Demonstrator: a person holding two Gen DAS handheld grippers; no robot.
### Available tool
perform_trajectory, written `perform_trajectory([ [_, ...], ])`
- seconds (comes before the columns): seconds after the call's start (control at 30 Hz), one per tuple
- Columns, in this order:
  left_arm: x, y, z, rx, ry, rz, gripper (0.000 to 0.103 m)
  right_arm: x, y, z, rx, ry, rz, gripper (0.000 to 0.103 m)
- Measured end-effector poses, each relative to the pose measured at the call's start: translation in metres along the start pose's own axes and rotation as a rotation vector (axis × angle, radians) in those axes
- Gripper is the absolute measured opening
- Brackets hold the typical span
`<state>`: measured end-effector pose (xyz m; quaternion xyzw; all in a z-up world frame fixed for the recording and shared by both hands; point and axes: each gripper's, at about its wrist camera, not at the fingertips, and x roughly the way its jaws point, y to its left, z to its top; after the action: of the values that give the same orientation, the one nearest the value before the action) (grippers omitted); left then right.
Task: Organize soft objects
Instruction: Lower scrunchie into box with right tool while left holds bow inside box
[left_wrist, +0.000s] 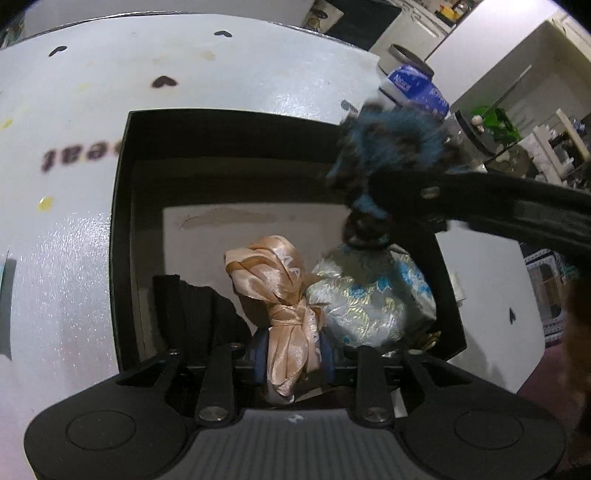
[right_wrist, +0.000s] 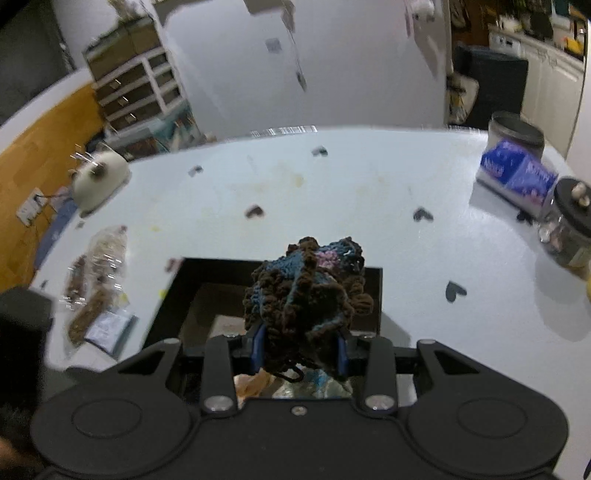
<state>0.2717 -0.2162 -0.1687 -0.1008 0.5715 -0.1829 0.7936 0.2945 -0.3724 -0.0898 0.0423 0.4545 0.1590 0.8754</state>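
Peach satin cloth (left_wrist: 291, 314), knotted into a bundle, sits closest to the left-hand lens, pinched at its tail between the blue pads of the left gripper (left_wrist: 293, 363), whose jaws are clenched on it. The bundle lies inside the black box (left_wrist: 122, 221), near the box's front wall, touching a rounder bundle of pale brocade cloth (left_wrist: 373, 299) on its right. A dark folded cloth (left_wrist: 195, 306) lies at the box's front left corner, just beside the satin one. Packing them side by side along the front wall seems meant to leave the back of the box free; its pale floor shows bare there.

Above the box's right side hangs a crocheted piece (right_wrist: 306, 299) of brown and blue yarn, gripped from both sides by the right gripper (right_wrist: 301, 356). In the left view it appears over the brocade bundle, apparently touching its top, though blur makes that uncertain. Held from its lower end with the bulk pointing forward, it looks ready to be lowered into the box, probably into the open space behind the bundles.

Outward from the box spreads a white table (right_wrist: 351, 192) printed with small dark hearts. Right of the box stand a blue tissue pack (right_wrist: 517, 173) and a glass jar (right_wrist: 569, 229) with a dark lid; left of it lies a clear plastic packet (right_wrist: 96, 280) and, farther back, a white rounded object (right_wrist: 99, 177) near the table's edge.
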Motion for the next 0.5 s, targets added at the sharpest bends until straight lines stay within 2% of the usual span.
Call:
perform_trajectory([
  [0.07, -0.004, 0.002, -0.001, -0.010, -0.016, -0.032, 0.054, 0.014, -0.003, 0.003, 0.022, 0.044, -0.032, 0.045],
  [0.1, -0.007, 0.002, -0.002, -0.010, -0.027, -0.051, 0.056, 0.017, -0.006, 0.004, 0.036, 0.056, -0.034, 0.049],
  [0.2, -0.018, 0.000, -0.004, 0.017, -0.072, -0.058, 0.052, 0.017, -0.009, 0.006, 0.034, 0.056, -0.015, 0.060],
  [0.23, -0.024, -0.002, -0.005, 0.021, -0.092, -0.056, 0.051, 0.014, -0.009, 0.006, 0.022, 0.047, -0.023, 0.060],
  [0.3, -0.031, -0.002, -0.006, 0.017, -0.130, -0.043, 0.032, 0.004, -0.010, 0.007, 0.001, 0.014, -0.044, 0.056],
  [0.37, -0.037, 0.001, -0.005, 0.010, -0.145, -0.037, 0.024, -0.005, -0.013, 0.011, -0.003, -0.015, -0.039, 0.050],
  [0.43, -0.041, 0.006, -0.003, -0.007, -0.149, -0.041, 0.024, -0.013, -0.014, 0.017, -0.005, -0.040, -0.009, 0.041],
  [0.5, -0.039, 0.006, 0.001, -0.002, -0.132, -0.040, 0.024, -0.011, -0.009, 0.022, -0.046, -0.029, 0.032, 0.031],
])
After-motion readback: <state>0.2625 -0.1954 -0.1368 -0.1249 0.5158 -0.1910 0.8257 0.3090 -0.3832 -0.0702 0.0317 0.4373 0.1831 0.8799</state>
